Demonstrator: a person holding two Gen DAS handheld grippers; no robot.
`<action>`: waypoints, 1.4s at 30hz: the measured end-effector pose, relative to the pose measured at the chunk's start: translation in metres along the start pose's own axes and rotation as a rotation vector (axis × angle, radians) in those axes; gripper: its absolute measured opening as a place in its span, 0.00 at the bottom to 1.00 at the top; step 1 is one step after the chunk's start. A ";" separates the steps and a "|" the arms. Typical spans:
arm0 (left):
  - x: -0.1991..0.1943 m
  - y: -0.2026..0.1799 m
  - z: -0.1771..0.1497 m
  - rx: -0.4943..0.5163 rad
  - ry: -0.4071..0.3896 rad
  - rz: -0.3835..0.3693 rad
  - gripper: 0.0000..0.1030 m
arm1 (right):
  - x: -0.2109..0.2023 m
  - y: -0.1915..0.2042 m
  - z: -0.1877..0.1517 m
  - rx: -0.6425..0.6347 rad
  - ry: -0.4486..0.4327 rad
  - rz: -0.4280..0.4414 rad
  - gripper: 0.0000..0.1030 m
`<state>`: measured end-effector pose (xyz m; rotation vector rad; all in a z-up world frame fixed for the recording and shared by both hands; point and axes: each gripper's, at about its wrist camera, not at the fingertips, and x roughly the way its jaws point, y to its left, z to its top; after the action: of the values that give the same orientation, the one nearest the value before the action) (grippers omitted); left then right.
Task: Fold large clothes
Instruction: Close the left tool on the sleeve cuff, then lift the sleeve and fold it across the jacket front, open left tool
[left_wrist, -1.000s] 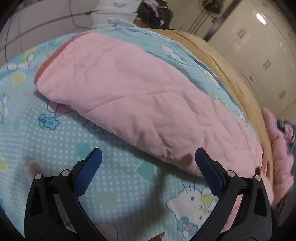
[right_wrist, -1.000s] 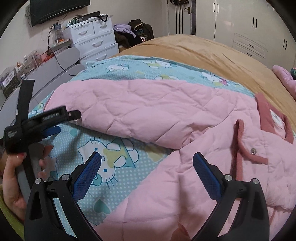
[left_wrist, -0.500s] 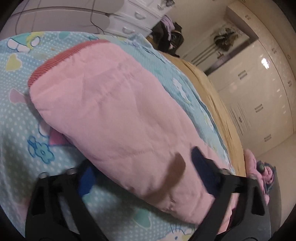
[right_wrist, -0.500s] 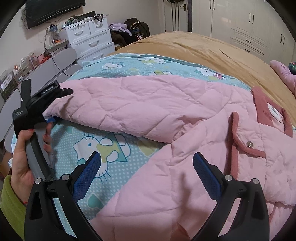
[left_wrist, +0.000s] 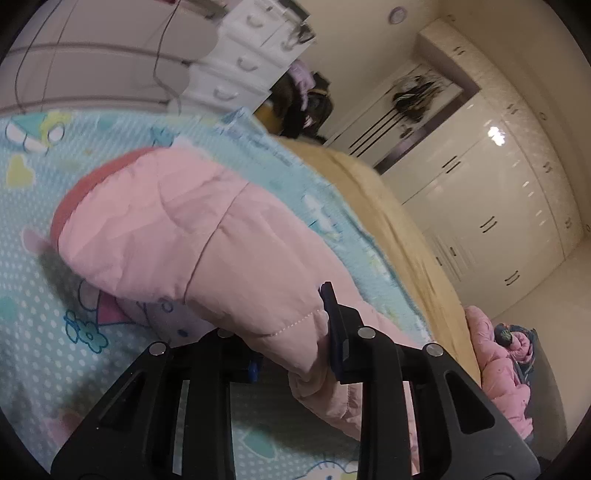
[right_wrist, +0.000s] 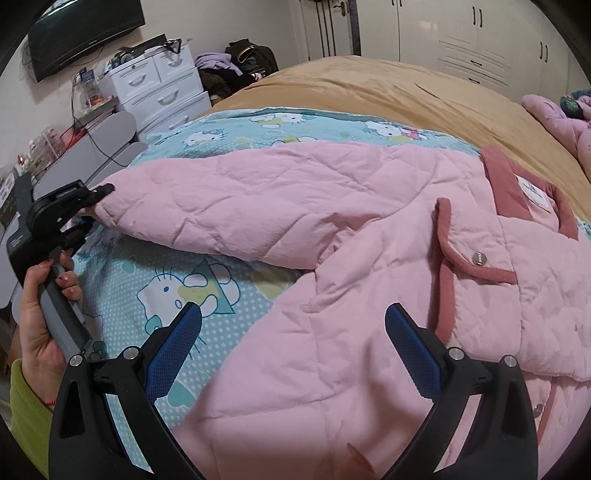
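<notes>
Your left gripper (left_wrist: 291, 343) was closing its jaws on the sleeve (left_wrist: 207, 243) of a pink quilted jacket (right_wrist: 369, 288), near the cuff, at the lower middle of the left wrist view. The jacket lay spread on a cartoon-print blue blanket (right_wrist: 207, 295) across the centre and right of the right wrist view. Your right gripper (right_wrist: 293, 332) hovered over its body at lower centre, jaws wide and holding nothing.
</notes>
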<state>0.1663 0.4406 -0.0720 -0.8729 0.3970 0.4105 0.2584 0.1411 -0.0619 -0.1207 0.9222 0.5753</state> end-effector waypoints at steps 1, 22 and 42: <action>-0.003 -0.003 0.001 0.010 -0.010 -0.006 0.18 | -0.002 -0.001 0.000 0.000 -0.006 -0.003 0.96; -0.088 -0.118 -0.016 0.268 -0.134 -0.176 0.15 | -0.089 -0.072 -0.017 0.121 -0.145 -0.061 0.96; -0.116 -0.300 -0.133 0.636 -0.033 -0.323 0.13 | -0.186 -0.186 -0.087 0.348 -0.266 -0.126 0.96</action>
<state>0.1955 0.1411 0.1024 -0.2977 0.3198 -0.0115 0.2054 -0.1225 0.0039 0.2061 0.7371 0.2980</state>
